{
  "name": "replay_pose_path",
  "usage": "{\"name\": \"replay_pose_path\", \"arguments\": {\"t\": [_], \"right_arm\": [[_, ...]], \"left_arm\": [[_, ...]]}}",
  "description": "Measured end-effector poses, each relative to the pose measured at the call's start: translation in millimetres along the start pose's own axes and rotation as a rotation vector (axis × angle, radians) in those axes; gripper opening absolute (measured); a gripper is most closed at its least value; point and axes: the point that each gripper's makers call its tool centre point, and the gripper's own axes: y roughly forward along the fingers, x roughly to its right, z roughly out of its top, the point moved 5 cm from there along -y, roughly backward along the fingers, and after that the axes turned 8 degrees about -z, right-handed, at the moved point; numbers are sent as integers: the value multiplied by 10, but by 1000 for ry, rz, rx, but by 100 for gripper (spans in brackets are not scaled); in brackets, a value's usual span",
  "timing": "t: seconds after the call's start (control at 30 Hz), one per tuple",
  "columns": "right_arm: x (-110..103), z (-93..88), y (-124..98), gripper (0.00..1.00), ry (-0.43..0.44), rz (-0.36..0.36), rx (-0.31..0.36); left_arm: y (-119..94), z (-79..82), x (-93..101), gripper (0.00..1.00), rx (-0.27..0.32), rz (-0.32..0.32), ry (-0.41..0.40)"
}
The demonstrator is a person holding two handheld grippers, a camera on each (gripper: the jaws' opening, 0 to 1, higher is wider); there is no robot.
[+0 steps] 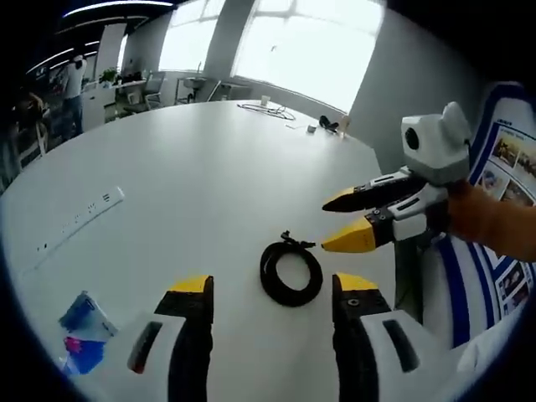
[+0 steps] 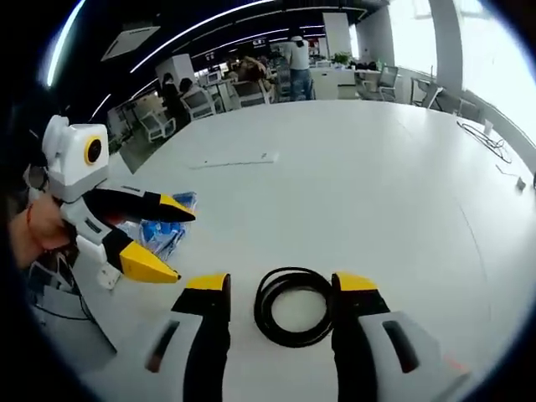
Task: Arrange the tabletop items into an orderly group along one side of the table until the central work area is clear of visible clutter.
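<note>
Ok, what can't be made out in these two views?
- Blue packet: left gripper view, too blurred to read; in the right gripper view the left claw covers part of it.
- Items at the table's far edge: left gripper view, too small to identify.
- Coiled black cable: right gripper view, ends not discernible.

The table (image 1: pixel 209 167) has a smooth, white, matt top with a faint sheen under the windows. The coiled cable (image 1: pixel 291 272) looks like black rubber or plastic, slightly glossy. The power strip (image 1: pixel 79 219) is white, smooth plastic. The blue packet (image 1: pixel 84 322) appears to be thin, shiny plastic film, creased. The left gripper (image 1: pixel 272 306) and right gripper (image 2: pixel 280 306) have hard plastic bodies in white and black, with matt yellow plastic jaw tips.
</note>
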Motion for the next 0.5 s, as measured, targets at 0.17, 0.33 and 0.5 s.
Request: {"name": "replay_pose_path", "arguments": {"t": [0.17, 0.33, 0.5], "right_arm": [[-107, 26, -37, 47, 4, 6, 16], [-254, 34, -71, 46, 6, 17, 27], [-439, 29, -82, 47, 6, 43, 36]], "left_arm": [[-206, -40, -6, 58, 10, 21, 0], [-401, -86, -16, 58, 27, 43, -3], [-586, -141, -20, 58, 39, 65, -7]]}}
